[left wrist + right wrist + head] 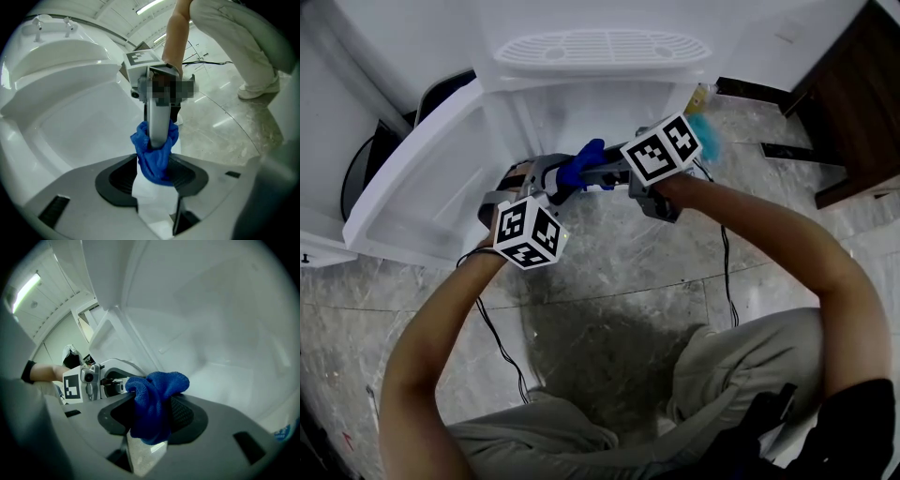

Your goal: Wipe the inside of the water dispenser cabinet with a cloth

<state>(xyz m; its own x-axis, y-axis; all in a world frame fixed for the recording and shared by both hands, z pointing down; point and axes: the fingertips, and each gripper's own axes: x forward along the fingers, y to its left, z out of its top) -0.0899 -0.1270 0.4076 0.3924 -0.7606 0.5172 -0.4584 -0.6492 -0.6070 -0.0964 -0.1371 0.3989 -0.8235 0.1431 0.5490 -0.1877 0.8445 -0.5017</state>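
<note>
One white water dispenser (598, 49) stands on the marble floor (609, 309), its single door (422, 178) swung open at the left of the head view. Its cabinet (225, 333) (smooth white walls fill the right gripper view) has two grippers and one blue cloth (582, 159) at its mouth. The right gripper (152, 423) has its jaws clamped on the cloth, which bunches up above them and hangs down through the gap. The left gripper (157, 183) faces it with its jaws wide apart. The same cloth lies between their tips, wrapped round one silver finger (158, 123) of the right gripper.
</note>
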